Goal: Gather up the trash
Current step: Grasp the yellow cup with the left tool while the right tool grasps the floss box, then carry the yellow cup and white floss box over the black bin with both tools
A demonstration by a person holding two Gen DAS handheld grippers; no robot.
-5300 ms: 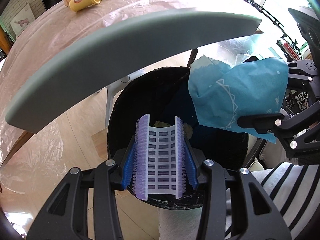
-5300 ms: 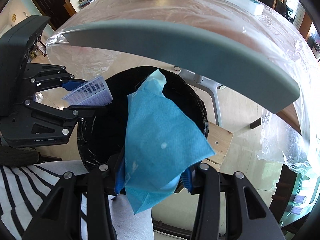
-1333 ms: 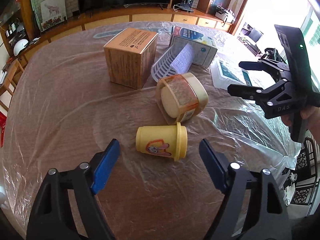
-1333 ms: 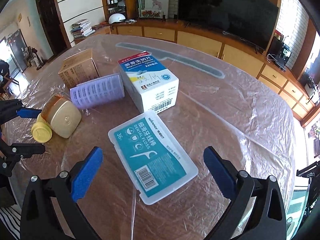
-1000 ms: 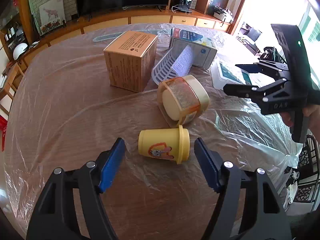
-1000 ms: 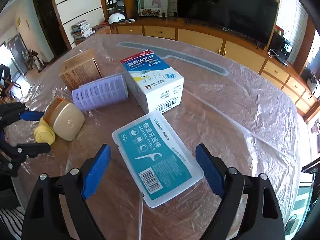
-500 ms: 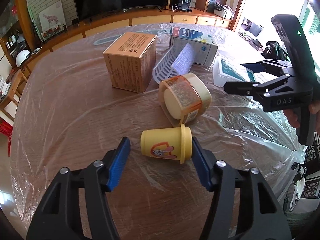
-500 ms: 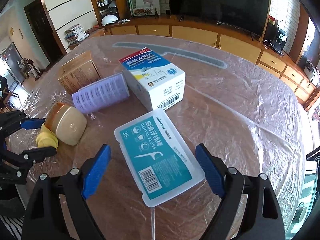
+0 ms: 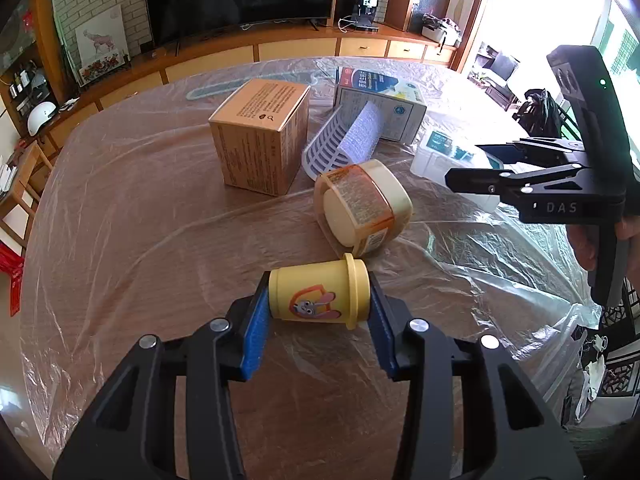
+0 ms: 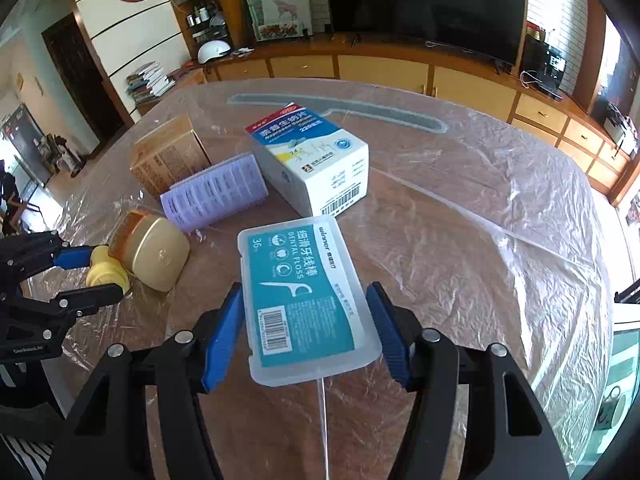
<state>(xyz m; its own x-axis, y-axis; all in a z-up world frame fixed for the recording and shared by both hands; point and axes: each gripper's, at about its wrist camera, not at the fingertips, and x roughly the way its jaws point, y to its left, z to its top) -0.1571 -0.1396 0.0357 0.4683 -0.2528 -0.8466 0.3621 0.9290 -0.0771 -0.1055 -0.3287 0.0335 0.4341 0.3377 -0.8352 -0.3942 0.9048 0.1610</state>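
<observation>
The clear plastic floss box (image 10: 306,300) carries a teal label reading "winner", "DENTAL FLOSS" and "36", with Chinese characters and a barcode; the white carton (image 10: 316,160) behind it shows blue-banded Chinese print, "220" and a barcode, and the right gripper's body reads "DAS" in the left wrist view. The small yellow tub (image 9: 320,294) lies on its side on the film-covered table (image 9: 120,248), a cartoon rabbit badge on its wall. The left gripper (image 9: 318,312) has clamped its blue pads on the tub's two ends, where half a second ago they stood clear of it. The right gripper (image 10: 306,330) has just been closing around the floss box; its pads sit just beside the long edges, contact unclear. A tan jar (image 9: 362,208), lilac ribbed tray (image 9: 344,140) and brown box (image 9: 260,136) lie beyond.
</observation>
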